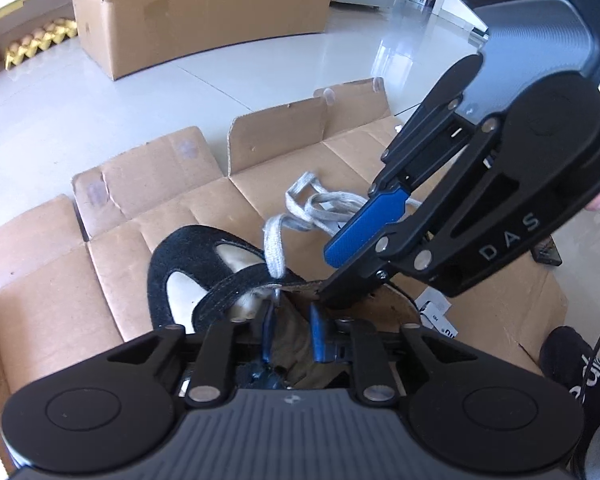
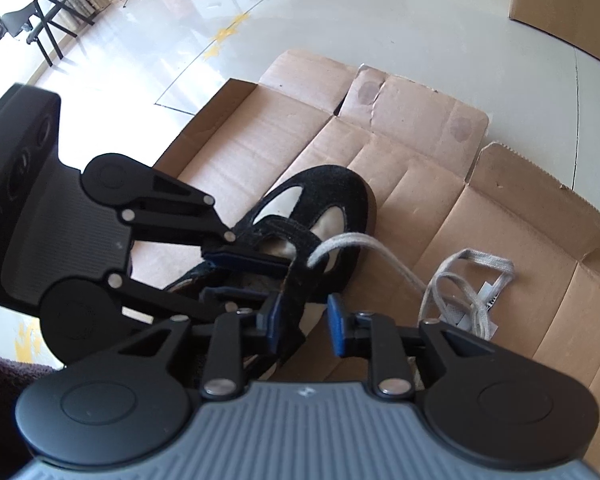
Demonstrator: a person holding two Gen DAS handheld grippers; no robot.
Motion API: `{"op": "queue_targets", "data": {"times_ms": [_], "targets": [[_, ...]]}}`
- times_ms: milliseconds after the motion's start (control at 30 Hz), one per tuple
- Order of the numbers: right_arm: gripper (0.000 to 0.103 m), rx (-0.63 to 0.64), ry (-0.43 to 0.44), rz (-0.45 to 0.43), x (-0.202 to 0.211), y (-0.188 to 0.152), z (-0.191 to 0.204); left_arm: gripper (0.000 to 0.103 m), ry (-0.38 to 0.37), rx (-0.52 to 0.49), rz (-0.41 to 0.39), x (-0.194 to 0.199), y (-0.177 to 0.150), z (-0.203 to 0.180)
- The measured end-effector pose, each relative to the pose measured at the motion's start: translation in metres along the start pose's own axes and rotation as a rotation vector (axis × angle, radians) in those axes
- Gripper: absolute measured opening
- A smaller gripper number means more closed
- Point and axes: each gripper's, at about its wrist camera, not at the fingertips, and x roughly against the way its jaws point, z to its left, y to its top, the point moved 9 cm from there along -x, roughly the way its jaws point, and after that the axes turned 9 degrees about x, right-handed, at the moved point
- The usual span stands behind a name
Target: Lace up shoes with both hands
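Note:
A black suede shoe point(image 1: 180, 264) with cream panels lies on flattened cardboard point(image 1: 132, 248); it also shows in the right wrist view point(image 2: 324, 200). A grey lace point(image 1: 274, 244) runs up out of an eyelet and piles loosely behind the shoe point(image 2: 460, 292). My left gripper point(image 1: 291, 330) is open, its blue pads either side of the brown tongue point(image 1: 292, 344). My right gripper point(image 2: 306, 320) is open at the shoe's eyelet flap; in the left wrist view its lower finger point(image 1: 340, 292) presses on the shoe's edge. The left gripper point(image 2: 252, 276) reaches in from the left there.
A big cardboard box point(image 1: 204, 12) stands on the shiny tiled floor behind. Gold items point(image 1: 40, 42) sit under a shelf at far left. A paper tag point(image 1: 440, 316) lies right of the shoe. A black chair point(image 2: 40, 20) stands far off. A dark sock point(image 1: 576, 364) is at right.

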Motion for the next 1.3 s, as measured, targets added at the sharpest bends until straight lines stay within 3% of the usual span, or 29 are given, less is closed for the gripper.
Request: {"op": "queue_targets", "data": {"times_ms": [267,367,467,633,767,1300], "targets": [[0.026,0.01,0.0,-0.001,0.0,-0.001,0.0,0.019,-0.017,0.027,-0.019,-0.012,0.001,0.005],[0.026,0.009,0.0,-0.001,0.0,-0.002,-0.001,0.009,-0.022,0.061,-0.029,-0.013,0.003,0.01],[0.028,0.001,-0.003,-0.002,0.001,-0.004,-0.003,0.006,-0.041,0.101,-0.026,-0.013,0.005,0.014],[0.029,0.001,-0.018,0.011,0.001,-0.008,-0.007,0.002,-0.016,-0.057,-0.075,-0.01,0.004,-0.001],[0.031,0.001,-0.031,0.021,0.002,-0.011,-0.012,0.001,-0.048,-0.108,-0.11,-0.006,0.003,-0.004],[0.038,0.08,-0.088,0.042,-0.005,-0.013,-0.015,0.0,-0.14,-0.079,-0.305,0.023,-0.005,0.002]]}}
